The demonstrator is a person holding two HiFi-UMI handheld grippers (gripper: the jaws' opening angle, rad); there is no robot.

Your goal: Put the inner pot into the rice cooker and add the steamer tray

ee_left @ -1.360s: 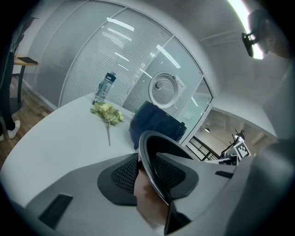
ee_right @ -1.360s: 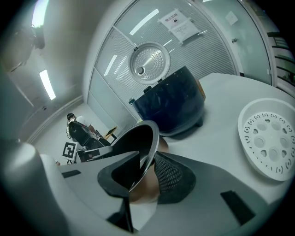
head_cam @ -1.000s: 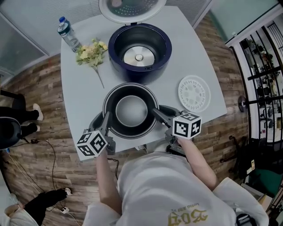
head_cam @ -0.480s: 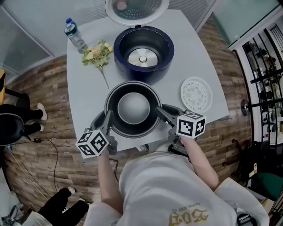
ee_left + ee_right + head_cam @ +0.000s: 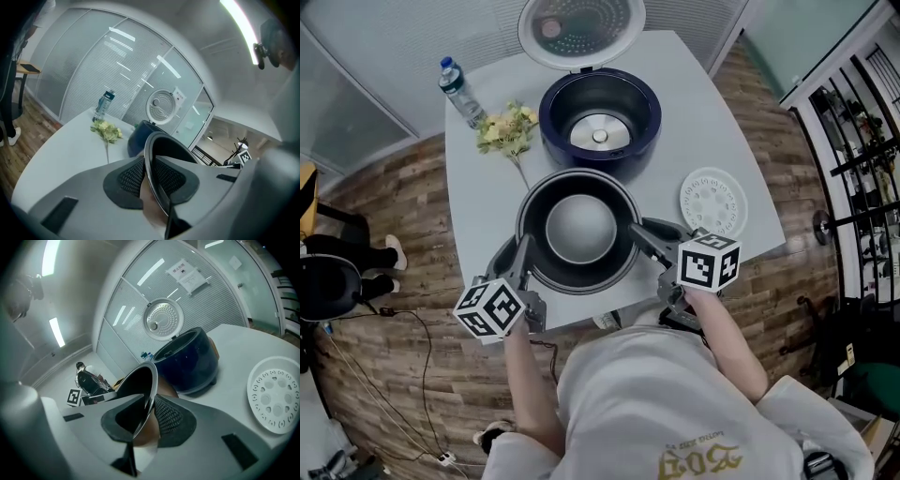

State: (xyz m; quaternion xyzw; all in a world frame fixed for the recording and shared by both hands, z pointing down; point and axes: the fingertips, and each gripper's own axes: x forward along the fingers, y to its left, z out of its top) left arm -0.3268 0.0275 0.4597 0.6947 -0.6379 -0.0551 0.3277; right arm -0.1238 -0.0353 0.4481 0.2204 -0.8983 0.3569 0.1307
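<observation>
The head view looks steeply down from above the person, taking in the white table (image 5: 694, 103). The cameras on the left gripper (image 5: 517, 255) and right gripper (image 5: 645, 234) sit low, close behind their jaws, facing nearly level across the table from opposite sides of the inner pot (image 5: 579, 230). All three views share that pot's rim and the open rice cooker (image 5: 600, 117); the steamer tray (image 5: 713, 201) shows in the head and right gripper views.

Behind the rice cooker (image 5: 600, 117), its open lid (image 5: 581, 28) runs off the picture's top edge. Left of the rice cooker, the water bottle (image 5: 459, 91) carries a label too small to read.
</observation>
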